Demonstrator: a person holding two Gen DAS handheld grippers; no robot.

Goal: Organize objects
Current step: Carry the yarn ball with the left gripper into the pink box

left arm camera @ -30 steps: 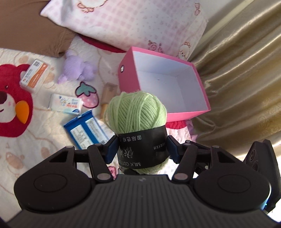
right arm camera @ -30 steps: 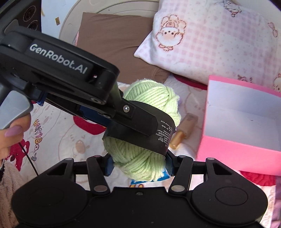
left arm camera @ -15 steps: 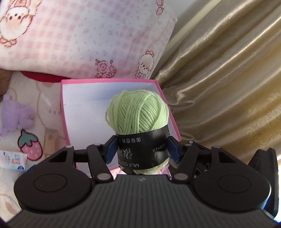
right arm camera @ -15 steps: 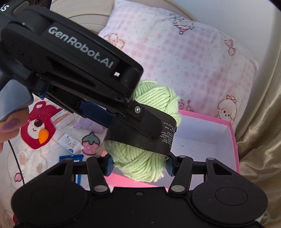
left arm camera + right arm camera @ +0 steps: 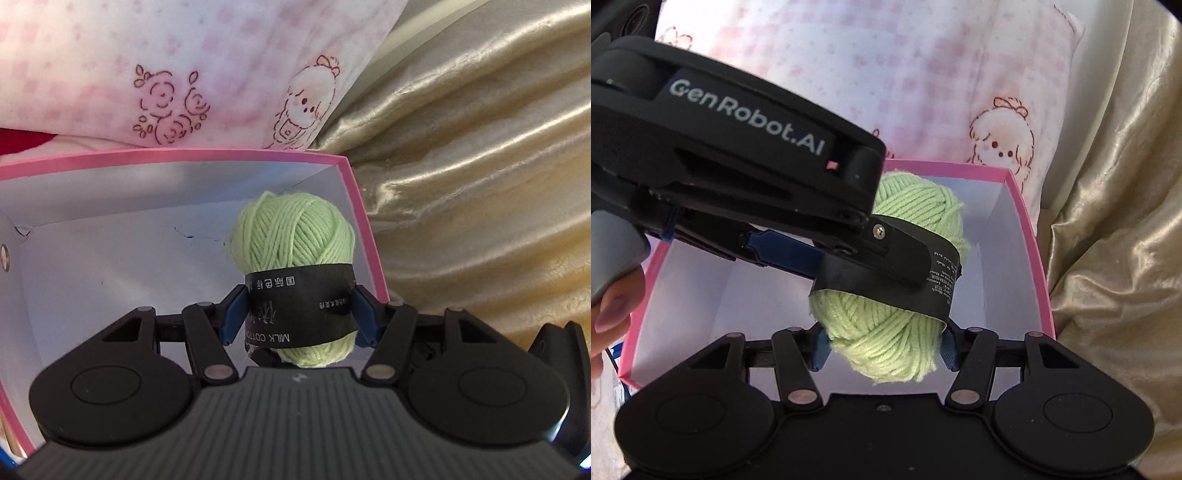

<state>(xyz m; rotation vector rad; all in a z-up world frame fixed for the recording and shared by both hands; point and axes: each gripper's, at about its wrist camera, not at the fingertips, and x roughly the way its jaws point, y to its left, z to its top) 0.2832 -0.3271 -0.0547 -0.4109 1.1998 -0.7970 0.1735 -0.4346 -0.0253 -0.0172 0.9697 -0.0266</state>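
a green yarn ball (image 5: 295, 254) is clamped by both the left gripper (image 5: 298, 319) and the right gripper (image 5: 882, 347), held above the open pink box (image 5: 362, 221). nothing is seen inside yet; release is judged pending, with further sorting left.

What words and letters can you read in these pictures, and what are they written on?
"GenRobot.AI": white letters on the side of the left gripper, seen in the right wrist view.
"MILK COTTO", upside down and cut off at the edge: on the black band round the green yarn ball.
Chinese characters on the same band: upside down, not readable for sure.
Small white print on the band's end: too small to read.
The pink box shows no words.
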